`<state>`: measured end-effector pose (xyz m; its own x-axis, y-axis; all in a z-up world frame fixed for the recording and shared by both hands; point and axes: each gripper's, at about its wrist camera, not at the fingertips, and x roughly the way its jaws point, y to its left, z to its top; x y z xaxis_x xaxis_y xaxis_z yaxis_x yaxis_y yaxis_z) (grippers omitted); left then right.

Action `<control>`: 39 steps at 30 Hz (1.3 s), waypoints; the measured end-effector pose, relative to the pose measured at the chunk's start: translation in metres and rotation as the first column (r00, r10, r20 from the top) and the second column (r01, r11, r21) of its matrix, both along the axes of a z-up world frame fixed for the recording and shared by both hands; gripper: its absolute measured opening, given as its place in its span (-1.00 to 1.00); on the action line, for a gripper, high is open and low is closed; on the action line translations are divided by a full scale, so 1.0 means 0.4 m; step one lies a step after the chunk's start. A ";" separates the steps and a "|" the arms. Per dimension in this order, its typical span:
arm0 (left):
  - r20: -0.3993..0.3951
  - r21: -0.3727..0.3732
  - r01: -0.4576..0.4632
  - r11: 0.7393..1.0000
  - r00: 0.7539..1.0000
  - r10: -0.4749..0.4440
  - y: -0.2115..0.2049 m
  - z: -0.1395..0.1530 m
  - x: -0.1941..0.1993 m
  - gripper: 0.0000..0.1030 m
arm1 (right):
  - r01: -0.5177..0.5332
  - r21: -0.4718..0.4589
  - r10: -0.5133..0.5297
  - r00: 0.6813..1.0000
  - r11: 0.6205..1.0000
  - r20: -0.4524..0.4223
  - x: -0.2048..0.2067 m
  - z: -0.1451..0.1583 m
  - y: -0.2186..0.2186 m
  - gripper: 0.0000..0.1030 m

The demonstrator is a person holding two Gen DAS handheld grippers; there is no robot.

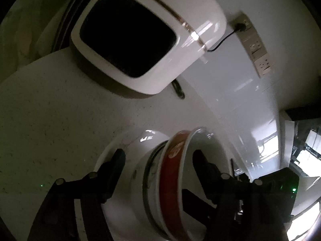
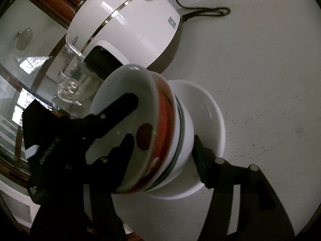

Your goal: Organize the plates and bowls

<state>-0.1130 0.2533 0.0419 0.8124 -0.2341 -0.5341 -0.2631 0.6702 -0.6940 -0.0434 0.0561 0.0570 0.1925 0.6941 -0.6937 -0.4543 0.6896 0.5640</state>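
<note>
A stack of nested bowls stands in a wide white plate [image 2: 212, 108] on the pale counter. The top bowl has a red band [image 1: 172, 172] and a white inside [image 2: 124, 100]; under it is a white bowl with a green line [image 2: 180, 132]. My left gripper [image 1: 158, 158] straddles the stack, one finger [image 1: 116, 160] outside the lower bowl, the other [image 1: 202, 160] inside the red bowl. My right gripper [image 2: 162, 140] straddles it too, one finger [image 2: 124, 146] inside the bowl, one finger [image 2: 200, 150] outside. Both grippers' jaws press the stack.
A white rice cooker [image 1: 152, 38] [image 2: 128, 26] stands close behind the stack, its black cord [image 2: 204, 12] on the counter. A wall socket strip [image 1: 254, 46] is on the wall. Glass cabinet doors [image 2: 30, 64] with a glass jug [image 2: 70, 88] are at the left.
</note>
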 end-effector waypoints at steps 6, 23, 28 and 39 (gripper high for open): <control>0.052 0.077 -0.068 0.995 0.997 0.064 -0.015 0.034 -0.025 0.75 | 0.070 0.023 -0.072 0.991 0.997 0.109 -0.017 0.040 -0.051 0.69; 0.325 0.567 -0.325 0.757 0.933 0.157 -0.213 0.175 -0.307 1.00 | 0.294 0.081 -0.296 0.826 0.952 0.480 -0.231 0.087 -0.333 0.81; 0.297 0.664 -0.293 0.688 0.948 0.116 -0.304 0.154 -0.378 1.00 | 0.300 -0.024 -0.194 0.675 0.954 0.711 -0.382 0.091 -0.304 0.93; 0.229 0.657 -0.307 0.688 0.951 0.206 -0.288 0.039 -0.485 1.00 | 0.359 -0.047 -0.221 0.667 0.932 0.712 -0.503 -0.013 -0.327 0.99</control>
